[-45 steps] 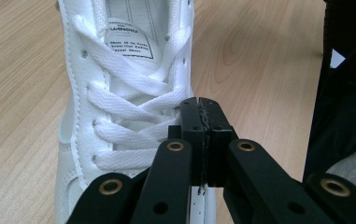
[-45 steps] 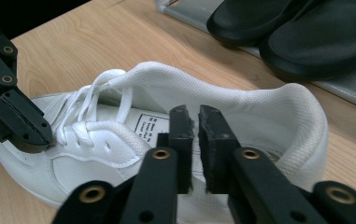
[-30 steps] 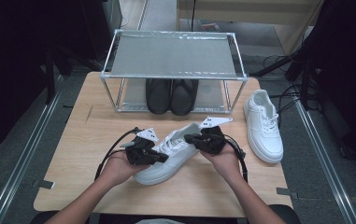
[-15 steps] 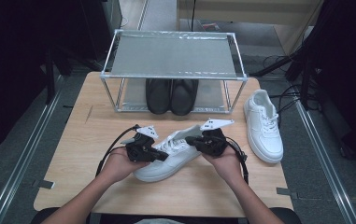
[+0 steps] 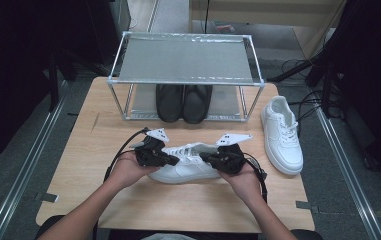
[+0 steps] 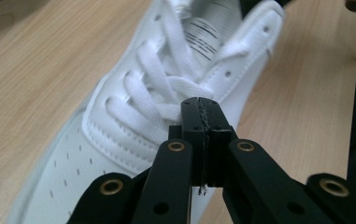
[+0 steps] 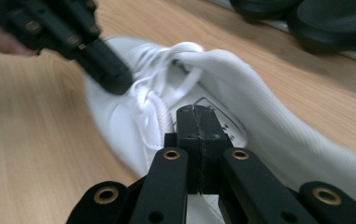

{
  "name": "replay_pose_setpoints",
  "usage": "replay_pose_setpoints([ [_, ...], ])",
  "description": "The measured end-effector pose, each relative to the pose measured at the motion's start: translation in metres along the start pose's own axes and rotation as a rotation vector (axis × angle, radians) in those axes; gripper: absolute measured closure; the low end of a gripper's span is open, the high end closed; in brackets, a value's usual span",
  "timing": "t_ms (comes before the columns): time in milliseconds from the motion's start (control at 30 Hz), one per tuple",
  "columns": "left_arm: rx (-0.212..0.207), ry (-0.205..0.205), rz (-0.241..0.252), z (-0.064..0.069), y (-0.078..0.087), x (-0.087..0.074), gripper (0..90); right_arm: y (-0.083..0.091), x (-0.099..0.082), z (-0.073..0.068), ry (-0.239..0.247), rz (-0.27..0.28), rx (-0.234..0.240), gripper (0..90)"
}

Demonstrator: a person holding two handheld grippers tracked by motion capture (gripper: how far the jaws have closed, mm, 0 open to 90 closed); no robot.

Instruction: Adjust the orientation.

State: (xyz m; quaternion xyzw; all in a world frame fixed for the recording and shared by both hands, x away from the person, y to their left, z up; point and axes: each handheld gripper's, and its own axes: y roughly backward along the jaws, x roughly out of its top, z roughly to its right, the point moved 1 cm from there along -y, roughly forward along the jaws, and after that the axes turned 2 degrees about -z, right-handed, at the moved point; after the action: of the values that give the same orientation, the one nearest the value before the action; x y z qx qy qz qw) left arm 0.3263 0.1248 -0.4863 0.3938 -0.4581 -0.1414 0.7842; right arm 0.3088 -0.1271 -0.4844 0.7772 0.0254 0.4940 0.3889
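- Left gripper (image 5: 174, 160) and right gripper (image 5: 204, 157) meet over the laces of a white sneaker (image 5: 184, 169) on the table (image 5: 78, 150)
- Second white sneaker (image 5: 281, 134) lies right
- Black shoes (image 5: 183, 102) under the rack (image 5: 185, 58)

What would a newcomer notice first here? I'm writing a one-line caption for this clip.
Two hand-held grippers, left and right, meet over a white sneaker at the table's near middle, jaws shut at its laces. Its mate lies far right, and black shoes sit under the metal rack.

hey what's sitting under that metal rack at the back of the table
Under the metal rack a pair of black shoes stands side by side, toes toward the person. The rack's mesh top covers their rear halves, so their heels cannot be seen.
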Motion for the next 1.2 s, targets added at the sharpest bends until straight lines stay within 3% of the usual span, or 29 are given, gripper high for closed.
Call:
replay_pose_setpoints([
  [167, -0.029, 0.019, 0.008, -0.008, -0.001, 0.002, 90.0, 0.001, -0.003, -0.009, -0.017, -0.005, 0.014, 90.0],
  [333, -0.011, -0.010, -0.002, -0.008, -0.002, 0.007, 90.0, 0.002, -0.005, -0.015, -0.043, -0.010, 0.011, 90.0],
  [567, -0.013, -0.024, -0.009, -0.010, -0.002, 0.010, 90.0, 0.007, -0.006, -0.020, -0.010, -0.019, -0.022, 90.0],
  [733, 0.019, -0.020, 0.004, -0.013, -0.003, 0.011, 90.0, 0.014, -0.007, -0.017, 0.022, -0.047, 0.025, 90.0],
  [967, 0.054, -0.001, 0.024, -0.020, 0.000, 0.010, 90.0, 0.008, -0.007, -0.032, 0.059, -0.062, 0.053, 90.0],
  [1067, 0.043, 0.010, 0.034, -0.022, 0.002, 0.010, 90.0, 0.006, -0.006, -0.032, 0.071, -0.066, 0.058, 90.0],
  [1200, 0.072, 0.018, 0.063, -0.023, 0.013, 0.006, 90.0, 0.009, -0.006, -0.024, 0.062, -0.069, 0.034, 90.0],
])
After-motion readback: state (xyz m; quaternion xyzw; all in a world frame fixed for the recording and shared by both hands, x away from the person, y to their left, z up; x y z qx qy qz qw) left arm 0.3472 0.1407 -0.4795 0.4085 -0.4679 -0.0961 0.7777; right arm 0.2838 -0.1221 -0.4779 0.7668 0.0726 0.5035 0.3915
